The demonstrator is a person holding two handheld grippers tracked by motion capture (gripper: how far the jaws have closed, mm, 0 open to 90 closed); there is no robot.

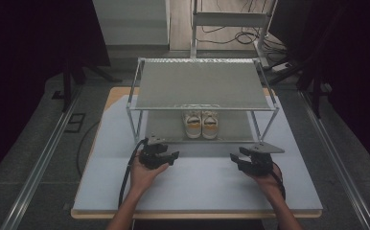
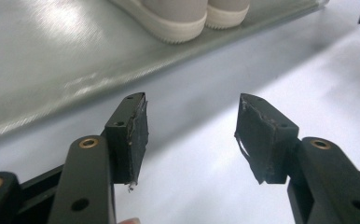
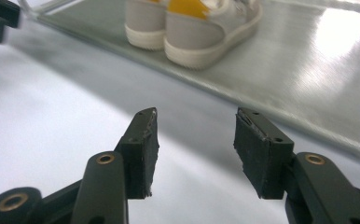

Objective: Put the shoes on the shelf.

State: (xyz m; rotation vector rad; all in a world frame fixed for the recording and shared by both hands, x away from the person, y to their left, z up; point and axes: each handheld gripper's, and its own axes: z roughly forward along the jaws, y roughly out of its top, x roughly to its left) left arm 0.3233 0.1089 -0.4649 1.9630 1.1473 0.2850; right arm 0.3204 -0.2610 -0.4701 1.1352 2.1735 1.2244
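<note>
A pair of white shoes with yellow heel patches (image 1: 201, 124) stands side by side on the lower shelf of a metal rack (image 1: 203, 84), heels toward me. Their heels appear at the top of the left gripper view (image 2: 183, 16) and in the right gripper view (image 3: 192, 25). My left gripper (image 1: 173, 156) rests in a hand on the mat, left of the shoes and in front of the shelf, jaws apart with nothing between them (image 2: 191, 135). My right gripper (image 1: 235, 160) lies to the right, also open and empty (image 3: 196, 149).
The rack stands at the far half of a pale mat (image 1: 197, 184) on a wooden table. Its lower shelf edge (image 2: 99, 88) lies just ahead of both grippers. Metal rails run on the floor at either side, and cables lie behind the rack.
</note>
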